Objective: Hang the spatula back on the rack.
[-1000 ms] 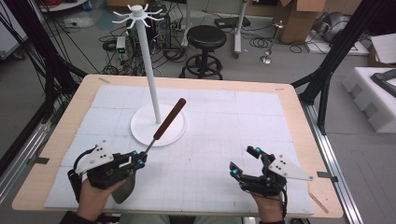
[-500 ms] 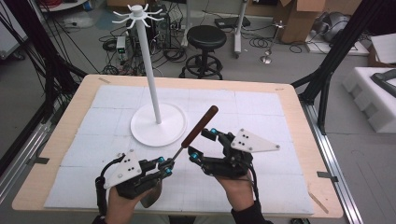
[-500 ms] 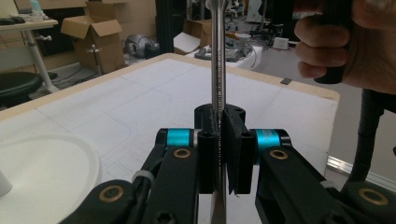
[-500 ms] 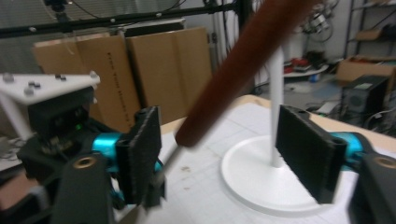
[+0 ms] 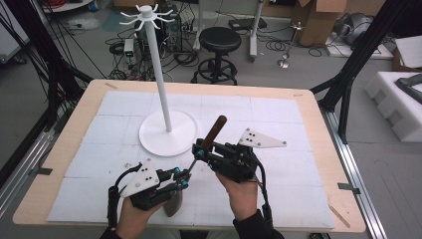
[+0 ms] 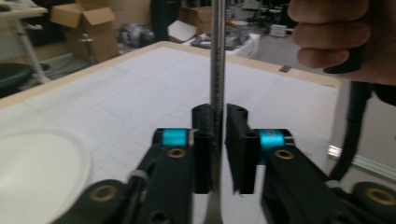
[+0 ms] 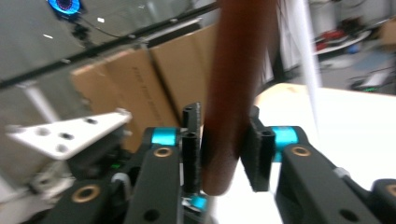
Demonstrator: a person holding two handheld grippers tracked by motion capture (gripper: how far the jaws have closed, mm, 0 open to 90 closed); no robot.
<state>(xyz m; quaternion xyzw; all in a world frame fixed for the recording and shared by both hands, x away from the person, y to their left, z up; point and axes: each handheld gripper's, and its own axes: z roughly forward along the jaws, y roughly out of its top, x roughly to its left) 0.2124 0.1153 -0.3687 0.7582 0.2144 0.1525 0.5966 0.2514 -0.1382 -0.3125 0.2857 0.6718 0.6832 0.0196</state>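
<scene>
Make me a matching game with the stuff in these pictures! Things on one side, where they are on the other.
Things:
1. white stand
2. brown handle
3. metal shaft
4. black stool

Places:
A. between the left gripper's jaws
B. on the floor beyond the table
C. between the right gripper's jaws
D. standing on the table

Pairs: 1-D, 2-C, 3-A, 4-B
</scene>
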